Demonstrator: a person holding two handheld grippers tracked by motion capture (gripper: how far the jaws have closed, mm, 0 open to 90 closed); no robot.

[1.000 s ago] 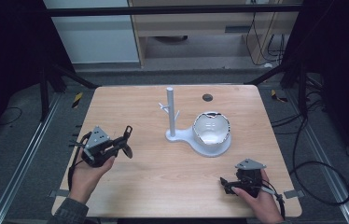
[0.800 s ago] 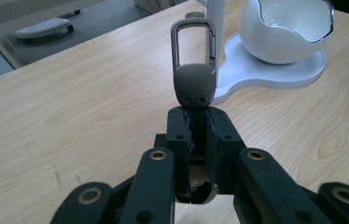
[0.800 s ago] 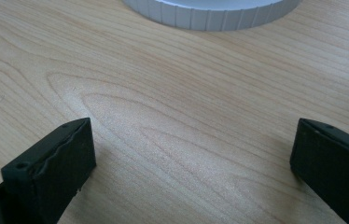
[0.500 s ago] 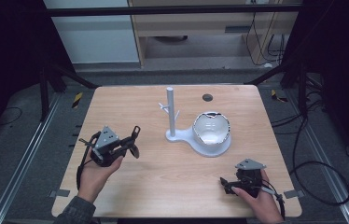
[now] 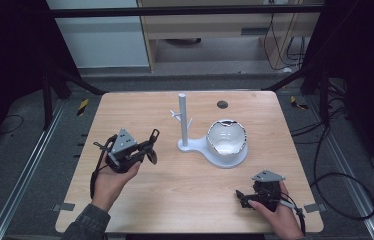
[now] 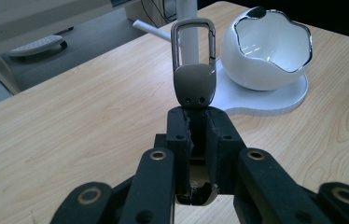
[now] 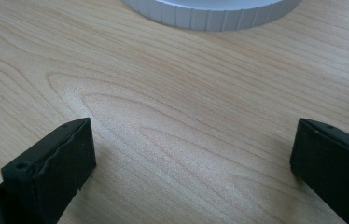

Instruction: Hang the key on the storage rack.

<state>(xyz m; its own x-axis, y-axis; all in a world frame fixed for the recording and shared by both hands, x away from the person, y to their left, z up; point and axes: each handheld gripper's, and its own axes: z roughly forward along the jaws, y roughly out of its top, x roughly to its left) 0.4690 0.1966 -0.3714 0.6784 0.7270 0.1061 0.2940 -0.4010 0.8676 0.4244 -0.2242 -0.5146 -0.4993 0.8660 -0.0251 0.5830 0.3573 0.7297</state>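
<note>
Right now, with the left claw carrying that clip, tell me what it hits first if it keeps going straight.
Probably the stand's white post: the clip in the left claw lines up with it, with the bowl just beside. Depth is hard to judge.

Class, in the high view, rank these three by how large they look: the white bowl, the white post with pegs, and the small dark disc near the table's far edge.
1. White bowl, largest.
2. White post with pegs: taller but far thinner, so second.
3. Small dark disc, clearly smallest.
</note>
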